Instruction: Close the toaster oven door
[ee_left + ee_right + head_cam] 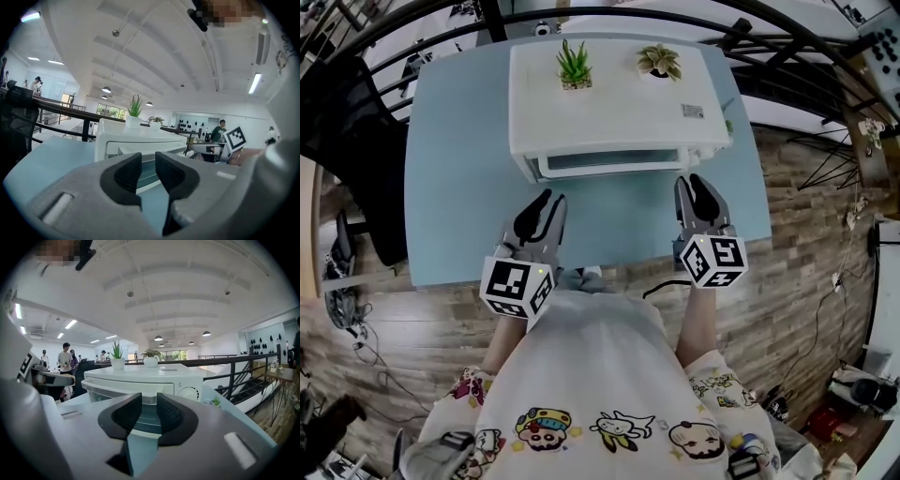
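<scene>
Toaster oven: a white toaster oven (609,103) sits at the far edge of the pale blue table (459,187), about midway along it, front facing the person.
Door: the door (614,162) is up against the oven's front, with its glass showing under a white handle bar. I can't tell from here whether it is fully home.
On top: two small potted plants, a spiky green one (573,64) towards the left and a paler one (659,61) to its right.
Dial: a round knob (189,393) on the right of the front panel.
Left gripper: the left gripper (547,202) hangs over the table's near edge, short of the door. Its jaws are a narrow gap apart with nothing in them.
Right gripper: the right gripper (691,183) is just off the oven's front right corner. Its jaws are slightly parted and empty, touching nothing.
</scene>
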Available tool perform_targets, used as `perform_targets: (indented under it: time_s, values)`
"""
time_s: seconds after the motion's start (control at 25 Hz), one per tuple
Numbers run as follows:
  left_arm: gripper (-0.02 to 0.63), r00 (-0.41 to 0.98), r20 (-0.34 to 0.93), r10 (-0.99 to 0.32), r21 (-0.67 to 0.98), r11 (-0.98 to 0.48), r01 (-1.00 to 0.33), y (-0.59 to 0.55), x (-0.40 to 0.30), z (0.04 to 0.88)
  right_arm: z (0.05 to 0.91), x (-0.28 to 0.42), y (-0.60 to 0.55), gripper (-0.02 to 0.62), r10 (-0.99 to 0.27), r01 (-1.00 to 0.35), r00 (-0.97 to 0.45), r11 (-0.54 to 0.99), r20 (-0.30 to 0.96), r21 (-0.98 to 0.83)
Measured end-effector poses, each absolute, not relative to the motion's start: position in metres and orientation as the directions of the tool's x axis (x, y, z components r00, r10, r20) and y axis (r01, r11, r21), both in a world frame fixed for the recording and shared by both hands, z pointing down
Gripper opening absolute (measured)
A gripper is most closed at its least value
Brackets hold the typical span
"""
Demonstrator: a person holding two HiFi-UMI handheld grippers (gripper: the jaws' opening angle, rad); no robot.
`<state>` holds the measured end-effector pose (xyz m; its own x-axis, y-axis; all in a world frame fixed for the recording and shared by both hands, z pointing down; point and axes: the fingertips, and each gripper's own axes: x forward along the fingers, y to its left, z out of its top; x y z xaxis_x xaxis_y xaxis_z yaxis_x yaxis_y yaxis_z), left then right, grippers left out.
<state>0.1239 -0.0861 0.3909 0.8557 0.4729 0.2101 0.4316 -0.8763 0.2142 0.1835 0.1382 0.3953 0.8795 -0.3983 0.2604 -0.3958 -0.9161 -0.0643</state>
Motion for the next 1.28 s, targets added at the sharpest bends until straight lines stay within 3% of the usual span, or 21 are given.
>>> perform_targets:
  time_s: [0.68,1.28]
  values:
    - [0.082,0.793,0.247,0.557,0.218,-0.830,0.514,-0.050,0.109,0.406,0.428,0.119,0.129,0.058,-0.466,-0.465,0.852,-0.883,0.241,-0.064]
    - [0.000,0.760,0.258,0.597,0.229,-0.802,0.552,-0.032,0.103,0.419,0.431,0.105,0.132,0.009,-0.481,-0.472,0.847,-0.876,0.228,-0.093]
